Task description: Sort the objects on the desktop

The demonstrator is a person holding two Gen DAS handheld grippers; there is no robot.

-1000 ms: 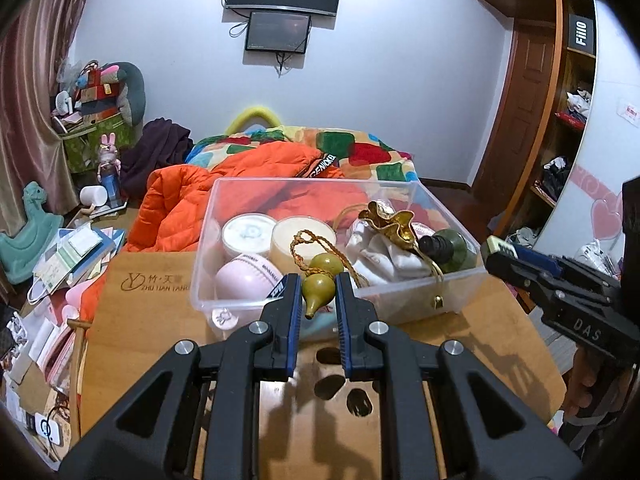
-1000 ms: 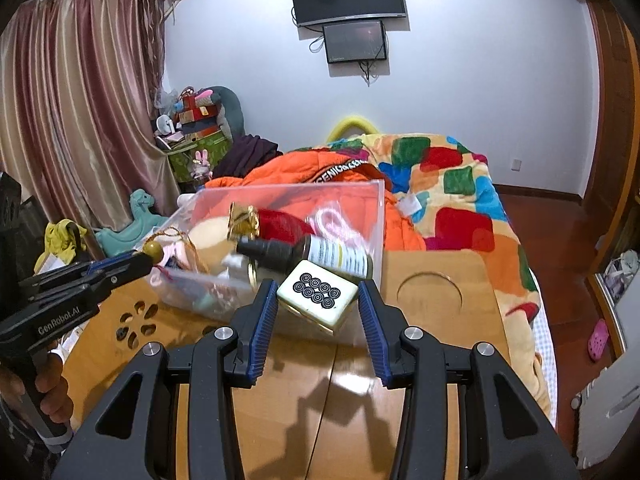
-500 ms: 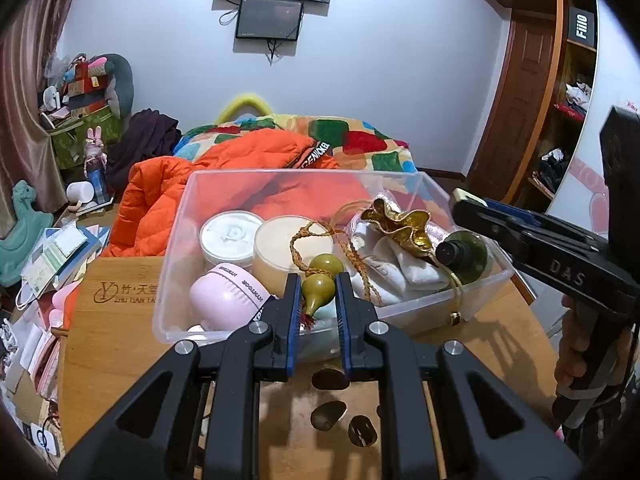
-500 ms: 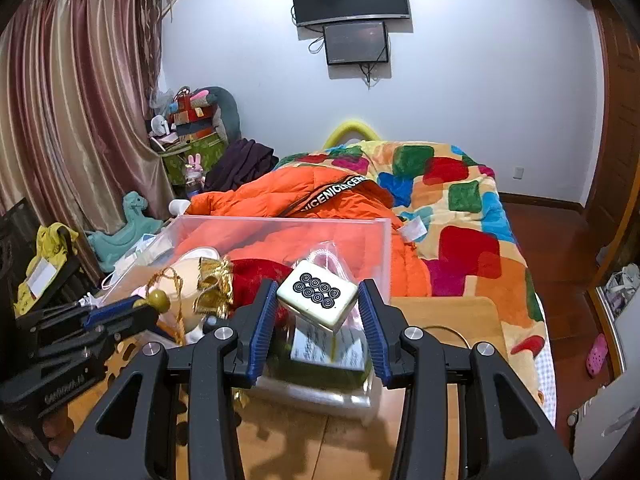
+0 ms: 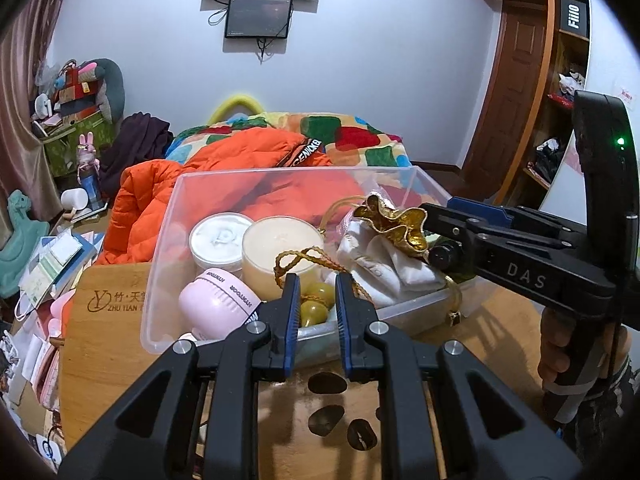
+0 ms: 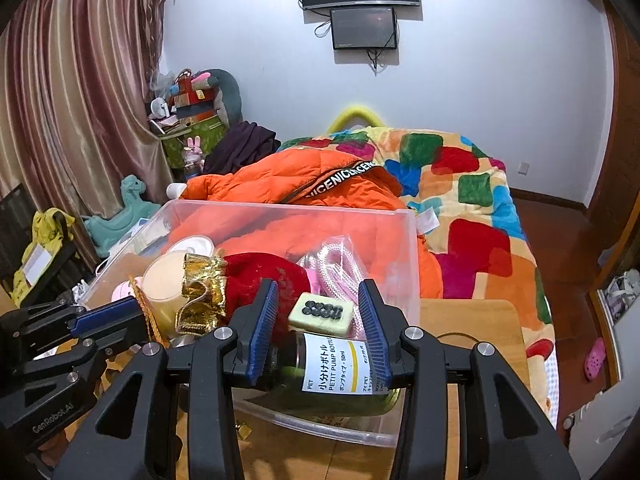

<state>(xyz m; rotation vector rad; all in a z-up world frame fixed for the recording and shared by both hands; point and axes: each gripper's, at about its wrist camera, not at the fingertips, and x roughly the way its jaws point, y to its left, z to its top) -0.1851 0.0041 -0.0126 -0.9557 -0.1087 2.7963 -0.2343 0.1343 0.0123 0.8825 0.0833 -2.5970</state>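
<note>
Between the right gripper's [image 6: 318, 314] blue pads, a pale mahjong tile [image 6: 322, 313] with dark dots is clenched, its long axis running crosswise from pad to pad. Directly below it, toward 6 o'clock in the right wrist view, a green pump bottle [image 6: 336, 372] is seen lying on its side inside the clear plastic bin [image 6: 412, 264], so the tile is judged to hang over the bin's near right corner, with only a release needed.

At 9 o'clock from that tile, the left gripper [image 5: 317, 294] is shut on a small olive gourd charm [image 5: 314, 312], whose braided gold cord [image 5: 300, 258] loops up toward 12 o'clock. The gourd's long axis points roughly along the fingers. It is held just above the bin's near wall, over the interior, beside a pink capped jar [image 5: 216, 304] at 9 o'clock.

Farther in, two round cream tubs [image 5: 248, 244] are seen at 11 o'clock, and a gold-rimmed pouch [image 5: 394, 220] at 2 o'clock. Both loads are judged placed for dropping; neither hand is clearly the nearer.
</note>
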